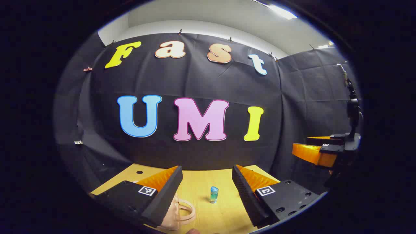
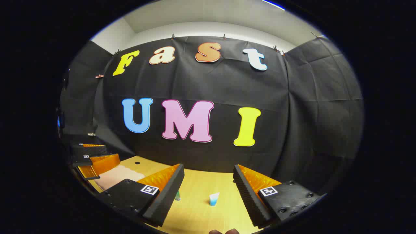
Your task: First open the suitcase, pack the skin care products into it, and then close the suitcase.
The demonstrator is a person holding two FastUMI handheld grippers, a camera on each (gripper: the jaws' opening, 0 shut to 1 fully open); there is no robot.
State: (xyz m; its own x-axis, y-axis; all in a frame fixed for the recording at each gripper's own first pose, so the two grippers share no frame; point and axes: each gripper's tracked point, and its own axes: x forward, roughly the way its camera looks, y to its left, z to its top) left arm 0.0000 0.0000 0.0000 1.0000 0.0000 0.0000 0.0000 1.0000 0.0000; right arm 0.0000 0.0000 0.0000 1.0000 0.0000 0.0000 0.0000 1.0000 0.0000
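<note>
Presently both grippers hang above the wooden worktop (image 1: 224, 182) with fingers spread wide and empty, the left gripper (image 1: 207, 182) framing an upright blue-capped bottle (image 1: 214, 194) beside the pink suitcase (image 1: 177, 213), the right gripper (image 2: 208, 185) framing a small blue-and-white bottle (image 2: 214, 199).

1. The left gripper view looks forward along the left gripper (image 1: 207, 187), low above the wooden table (image 1: 198, 182), facing the booth's black back wall, which stands well off.
2. The right gripper view rides the right gripper (image 2: 208, 187), facing that wall from a similar height.
3. Both views share the table and wall; each catches the other gripper at its edge.
</note>
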